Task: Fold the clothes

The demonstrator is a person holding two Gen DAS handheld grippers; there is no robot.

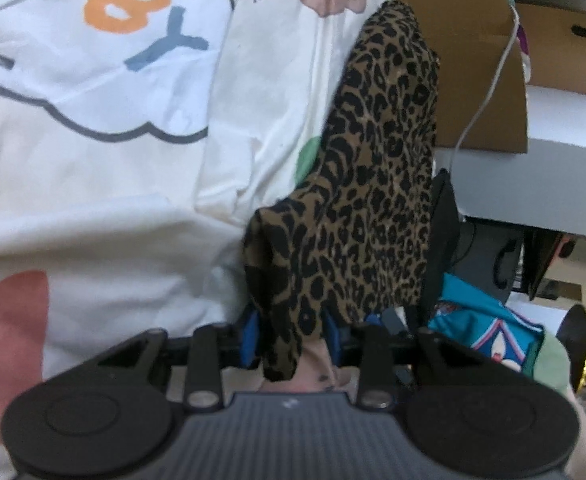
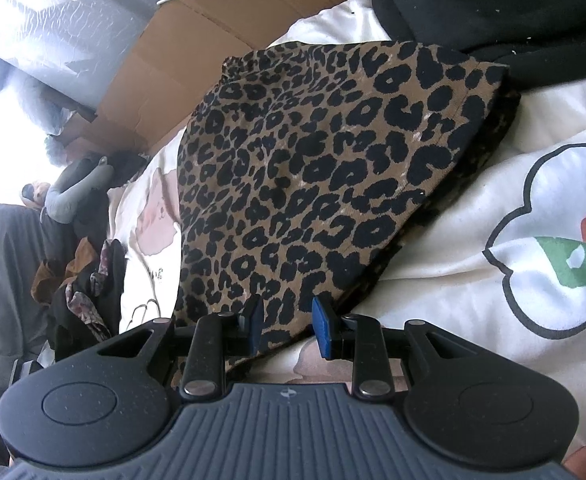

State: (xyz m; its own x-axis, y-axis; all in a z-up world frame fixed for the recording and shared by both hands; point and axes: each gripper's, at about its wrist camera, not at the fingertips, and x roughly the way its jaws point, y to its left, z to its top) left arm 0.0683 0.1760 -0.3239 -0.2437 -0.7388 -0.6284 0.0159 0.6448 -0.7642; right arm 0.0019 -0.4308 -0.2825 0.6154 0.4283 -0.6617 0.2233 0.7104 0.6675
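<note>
A leopard-print garment (image 1: 373,200) lies on a white printed bedsheet (image 1: 113,160). In the left wrist view my left gripper (image 1: 291,336) is shut on a bunched corner of the garment, and the cloth stretches away from it, lifted off the sheet. In the right wrist view the same garment (image 2: 313,172) is spread in a folded slab on the sheet (image 2: 473,280). My right gripper (image 2: 287,326) stands at its near edge with the blue fingers (image 2: 323,330) apart; cloth lies between them and they do not pinch it.
A cardboard box (image 1: 469,60) with a white cable (image 1: 489,80) stands beyond the bed edge. A black garment (image 2: 493,12) lies behind the leopard one. A pile of dark clothes (image 2: 89,288) sits at the left. A teal bag (image 1: 489,336) is beside the bed.
</note>
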